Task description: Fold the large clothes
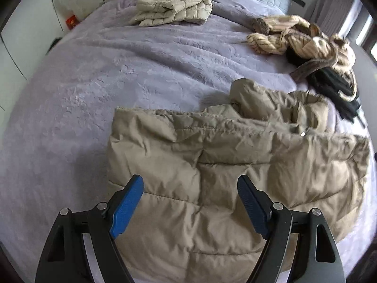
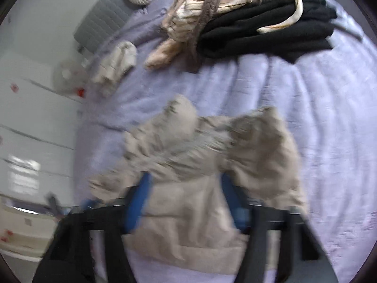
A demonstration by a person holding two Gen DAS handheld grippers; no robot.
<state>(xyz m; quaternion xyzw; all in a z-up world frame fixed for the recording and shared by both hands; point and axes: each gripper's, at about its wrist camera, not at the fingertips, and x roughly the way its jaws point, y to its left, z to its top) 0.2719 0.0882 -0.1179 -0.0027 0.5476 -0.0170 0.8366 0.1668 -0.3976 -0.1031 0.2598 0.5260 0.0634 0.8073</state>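
Jacket (image 1: 235,165) amid open bedspread (image 1: 94,94).

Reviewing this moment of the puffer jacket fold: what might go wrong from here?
1. The left gripper is open above the tan puffer jacket, so that side may spring unfolded.
2. The right gripper has jacket fabric between its fingers; lifting alone could drag the jacket askew.
3. The unfolded clothes pile lies nearby and could snag.

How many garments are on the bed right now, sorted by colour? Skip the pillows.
Beige padded jackets: 2, one spread in front, one folded
Cream striped garment: 1
Black garment: 1
Total: 4
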